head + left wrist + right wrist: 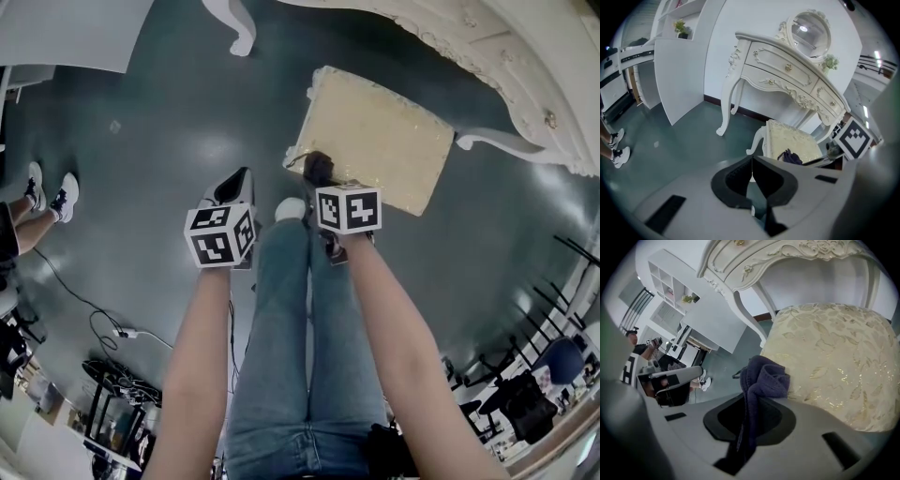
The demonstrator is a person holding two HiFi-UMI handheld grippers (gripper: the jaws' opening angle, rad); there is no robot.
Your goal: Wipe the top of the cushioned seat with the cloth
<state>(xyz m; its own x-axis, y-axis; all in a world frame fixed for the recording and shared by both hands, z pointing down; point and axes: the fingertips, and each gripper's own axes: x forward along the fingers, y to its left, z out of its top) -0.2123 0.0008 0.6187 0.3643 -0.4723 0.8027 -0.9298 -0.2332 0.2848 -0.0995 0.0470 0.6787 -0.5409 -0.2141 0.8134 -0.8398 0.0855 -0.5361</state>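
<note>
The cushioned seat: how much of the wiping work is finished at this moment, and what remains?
Done: the dark purple cloth is gripped in the right tongs. In hand: the cloth sits at the near left corner of the cream, gold-patterned cushioned seat. Remaining: nearly the whole seat top lies beyond it; no wiped area can be told. The left tongs are shut and empty, off the seat.

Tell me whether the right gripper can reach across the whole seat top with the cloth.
Probably yes. The right gripper holds the cloth at a corner of the cushioned seat, the top is otherwise bare, and the left gripper is off to its side. The far edge by the dressing table may be tighter.
</note>
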